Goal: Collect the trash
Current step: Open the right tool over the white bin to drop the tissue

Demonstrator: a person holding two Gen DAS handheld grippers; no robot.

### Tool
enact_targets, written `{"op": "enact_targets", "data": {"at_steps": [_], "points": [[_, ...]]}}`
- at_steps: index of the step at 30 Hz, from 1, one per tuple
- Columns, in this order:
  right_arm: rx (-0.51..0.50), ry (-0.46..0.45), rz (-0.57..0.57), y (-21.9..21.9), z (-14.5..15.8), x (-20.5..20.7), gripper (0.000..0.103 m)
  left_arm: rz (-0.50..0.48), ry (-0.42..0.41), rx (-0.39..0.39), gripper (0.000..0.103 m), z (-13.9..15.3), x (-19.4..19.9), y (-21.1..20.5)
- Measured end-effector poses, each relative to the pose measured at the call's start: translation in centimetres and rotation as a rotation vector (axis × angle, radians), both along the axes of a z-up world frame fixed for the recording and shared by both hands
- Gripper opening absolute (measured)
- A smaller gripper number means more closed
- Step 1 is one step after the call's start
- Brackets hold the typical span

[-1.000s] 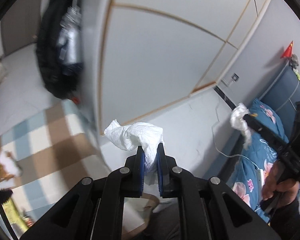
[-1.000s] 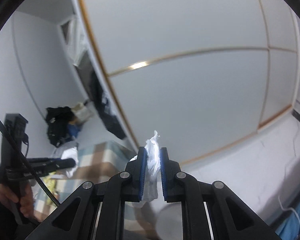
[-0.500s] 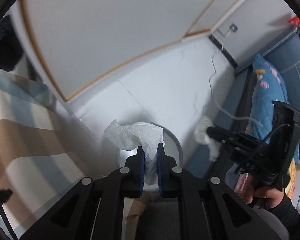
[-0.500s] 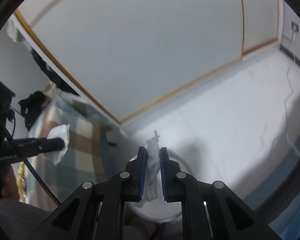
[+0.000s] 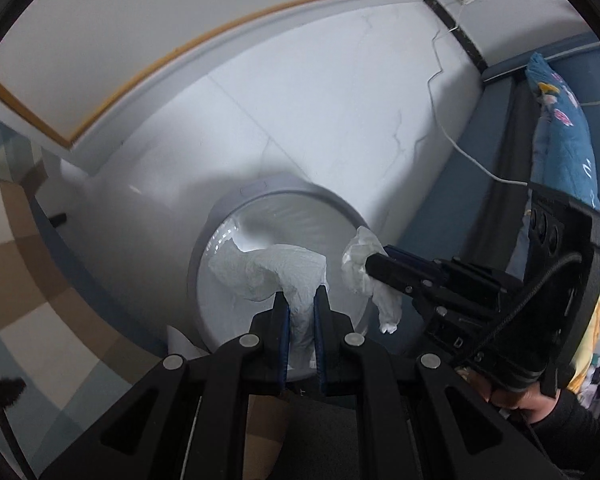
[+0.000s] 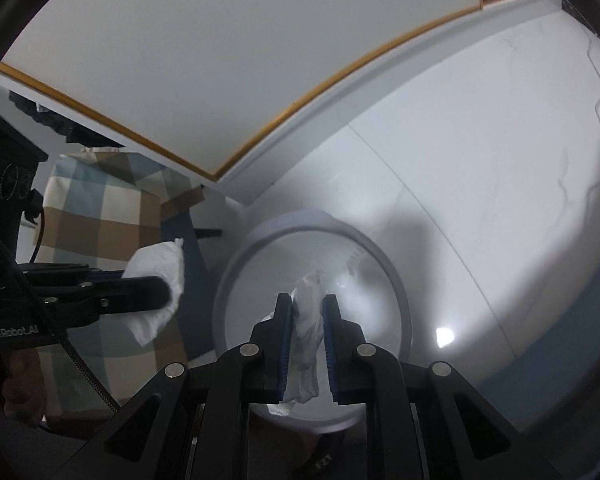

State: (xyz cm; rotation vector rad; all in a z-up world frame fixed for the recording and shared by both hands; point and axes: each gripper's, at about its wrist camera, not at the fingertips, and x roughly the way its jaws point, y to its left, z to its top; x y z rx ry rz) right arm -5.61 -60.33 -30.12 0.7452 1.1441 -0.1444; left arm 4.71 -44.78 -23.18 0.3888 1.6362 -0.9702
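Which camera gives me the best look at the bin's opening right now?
The right wrist view: the bin shows almost its whole round rim, centred below the right tongs and their tissue. In the left wrist view the bin shows its far rim, while the left tongs and tissue cover the near side.

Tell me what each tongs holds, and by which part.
The left tongs pinch a crumpled white tissue by its lower end; the right tongs pinch another tissue around its middle.
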Motion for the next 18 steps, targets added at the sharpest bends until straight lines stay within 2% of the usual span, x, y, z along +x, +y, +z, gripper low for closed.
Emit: {"op": "enact_targets", "data": {"at_steps": [4, 13, 18], "points": [[0.004, 0.027, 0.008, 0.3, -1.3, 0.0, 0.016, -0.003, 0.006, 0.034, 0.007, -0.7, -0.1, -0.3], [0.011, 0.043, 0.015, -0.1, -1.8, -0.4, 0.042, 0.033, 0.017, 0.069, 0.007, -1.9, 0.5, -0.7], [0.01, 0.04, -0.023, -0.8, -1.2, -1.1, 0.044, 0.023, 0.025, 0.08, 0.008, -2.2, 0.1, -1.2]]}}
